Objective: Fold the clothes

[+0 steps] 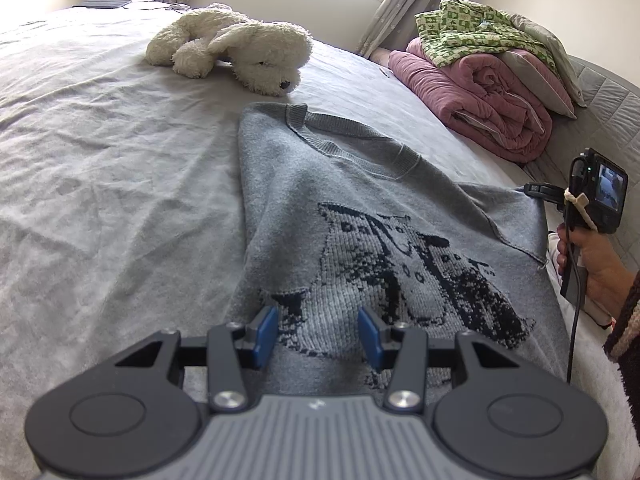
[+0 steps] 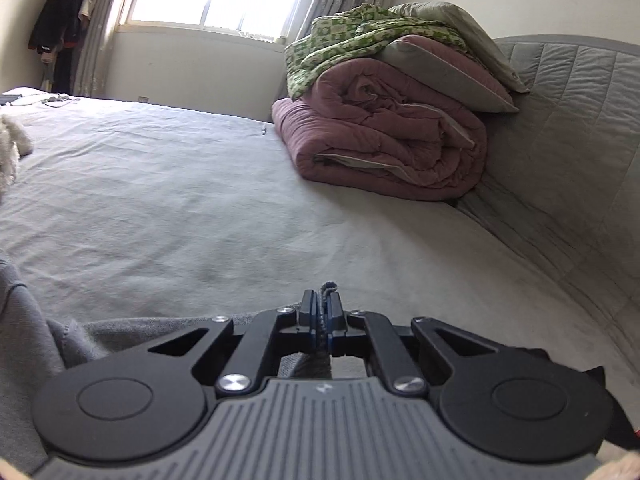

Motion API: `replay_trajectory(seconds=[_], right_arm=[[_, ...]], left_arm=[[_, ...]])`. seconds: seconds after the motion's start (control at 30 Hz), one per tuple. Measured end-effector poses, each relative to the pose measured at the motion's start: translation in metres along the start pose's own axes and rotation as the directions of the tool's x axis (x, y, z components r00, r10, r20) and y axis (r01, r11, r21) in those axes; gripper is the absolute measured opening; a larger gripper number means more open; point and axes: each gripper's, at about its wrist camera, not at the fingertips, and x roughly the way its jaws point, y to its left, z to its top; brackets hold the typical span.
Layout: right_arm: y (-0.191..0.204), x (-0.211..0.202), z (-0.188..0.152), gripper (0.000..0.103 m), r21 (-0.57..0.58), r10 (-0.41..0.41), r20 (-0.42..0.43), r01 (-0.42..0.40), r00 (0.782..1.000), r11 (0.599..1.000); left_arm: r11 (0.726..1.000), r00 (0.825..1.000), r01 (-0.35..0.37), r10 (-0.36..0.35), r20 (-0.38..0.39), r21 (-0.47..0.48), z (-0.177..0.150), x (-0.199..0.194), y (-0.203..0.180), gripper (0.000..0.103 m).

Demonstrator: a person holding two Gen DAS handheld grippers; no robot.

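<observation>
A grey knit sweater (image 1: 320,184) with a dark animal pattern lies face up on the bed, its collar pointing away from me. My left gripper (image 1: 318,334) hovers over the lower part of the pattern, its blue pads apart with nothing between them. At the sweater's right edge my right gripper (image 1: 534,190) is shut on a corner of the fabric, which is pulled taut and slightly lifted. In the right wrist view that gripper (image 2: 322,312) has its pads pressed together, and a tuft of grey knit (image 2: 329,286) sticks out between them. More of the sweater (image 2: 24,320) bunches at the lower left.
A white plush dog (image 1: 240,48) lies beyond the collar. A rolled pink quilt (image 1: 480,100) topped with green patterned cloth (image 1: 472,28) and a pillow sits by the padded headboard (image 2: 560,120). A person's hand (image 1: 592,264) holds the right gripper. Grey sheet (image 2: 200,200) spreads around.
</observation>
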Motion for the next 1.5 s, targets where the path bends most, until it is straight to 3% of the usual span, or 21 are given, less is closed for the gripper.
replay_trajectory(seconds=[0.2,0.33,0.43,0.53,0.6,0.63,0.77,0.87,1.07,1.2,1.33,1.5], right_arm=[[-0.011,0.018,-0.013,0.004,-0.040,-0.161,-0.047,0.159,0.986,0.987],[-0.013,0.033,-0.030,0.000,-0.064,-0.200,-0.140,0.192,0.970,0.979],[-0.021,0.035,-0.034,0.000,-0.021,-0.172,-0.199,0.172,0.965,0.985],[-0.026,0.022,-0.025,0.017,0.009,-0.145,-0.181,0.149,0.973,0.989],[-0.023,0.011,-0.018,0.034,-0.002,-0.127,-0.162,0.129,0.979,0.992],[-0.021,0.004,-0.015,0.048,0.000,-0.111,-0.152,0.113,0.982,0.994],[-0.010,-0.022,-0.001,0.050,0.048,-0.030,-0.162,0.038,0.986,0.998],[0.003,-0.042,0.007,0.052,0.134,0.067,-0.201,-0.040,0.977,0.990],[0.052,-0.083,0.020,0.052,0.284,0.299,-0.265,-0.222,0.917,0.933],[0.099,-0.111,0.033,0.052,0.301,0.450,-0.251,-0.372,0.857,0.878],[0.151,-0.144,0.039,0.052,0.286,0.594,-0.228,-0.530,0.772,0.799],[0.204,-0.171,0.043,0.052,0.258,0.714,-0.223,-0.666,0.664,0.700]], left_arm=[[1.000,1.000,-0.001,0.001,-0.004,0.007,0.000,0.001,-0.001,0.046],[1.000,1.000,-0.005,0.005,-0.007,0.006,0.001,0.001,-0.001,0.046],[1.000,1.000,-0.003,0.003,-0.004,-0.007,0.004,-0.001,-0.001,0.046],[1.000,1.000,-0.003,0.004,0.002,-0.021,0.006,-0.004,0.000,0.046],[0.999,1.000,-0.004,0.004,0.000,-0.032,0.007,-0.005,0.001,0.046],[0.999,1.000,-0.004,0.004,-0.001,-0.037,0.008,-0.006,0.001,0.046],[0.998,1.000,-0.025,0.025,-0.007,-0.051,0.011,-0.011,0.001,0.046],[0.994,0.997,-0.075,0.072,-0.038,-0.083,0.014,-0.015,0.007,0.047],[0.974,0.995,-0.102,0.095,-0.043,-0.200,0.022,-0.033,0.036,0.047],[0.959,0.995,-0.098,0.098,-0.012,-0.265,0.028,-0.046,0.053,0.047],[0.933,0.994,-0.100,0.111,0.011,-0.346,0.033,-0.055,0.071,0.047],[0.904,0.990,-0.117,0.137,0.021,-0.412,0.037,-0.061,0.086,0.047]])
